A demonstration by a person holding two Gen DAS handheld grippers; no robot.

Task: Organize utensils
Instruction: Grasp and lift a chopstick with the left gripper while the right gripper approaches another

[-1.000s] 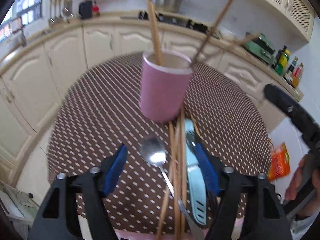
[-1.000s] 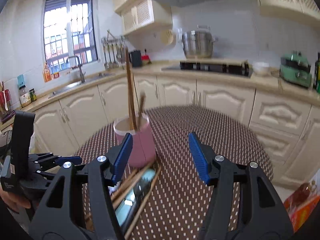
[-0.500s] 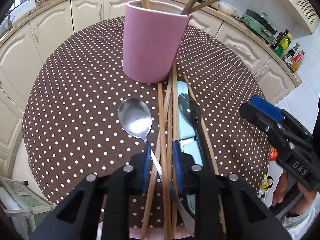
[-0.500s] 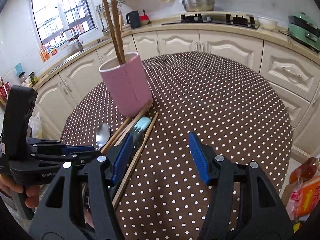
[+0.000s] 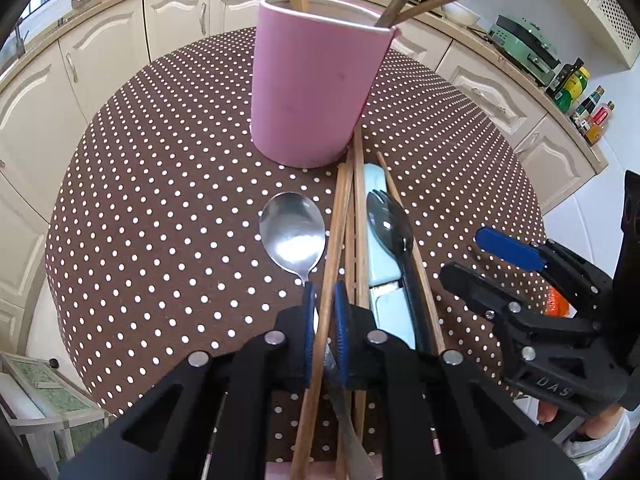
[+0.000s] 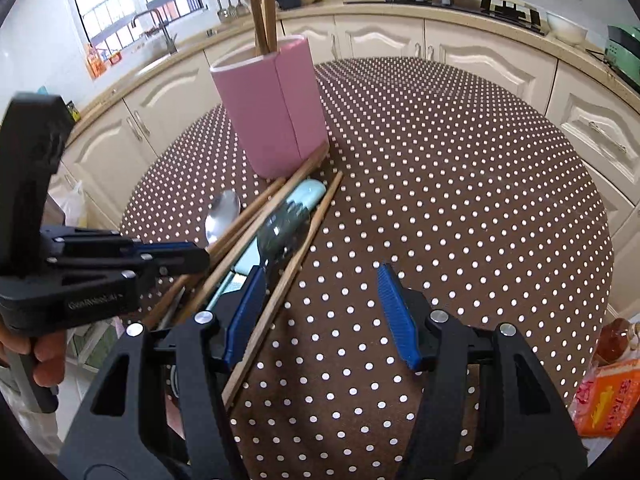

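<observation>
A pink cup (image 5: 316, 92) with several chopsticks standing in it is upright on the brown dotted table (image 6: 460, 160). In front of it lie a metal spoon (image 5: 292, 236), loose wooden chopsticks (image 5: 360, 220), and a dark spork (image 5: 390, 220) on a pale blue case (image 5: 374, 184). My left gripper (image 5: 322, 304) is shut on one chopstick (image 5: 334, 240) just behind the spoon's bowl; the spoon's handle runs under the pads. My right gripper (image 6: 320, 312) hangs open and empty to the right of the pile, its left finger (image 6: 244, 312) over the rightmost chopstick.
Cream cabinets ring the round table, whose edge drops off on all sides. An orange packet (image 6: 608, 396) and a bottle (image 6: 616, 336) lie on the floor to the right. A green crate (image 5: 48, 392) stands below the table's left edge.
My left gripper came down onto the pile and its jaws closed around a chopstick. My right gripper tipped downward and sank toward the table, staying open.
</observation>
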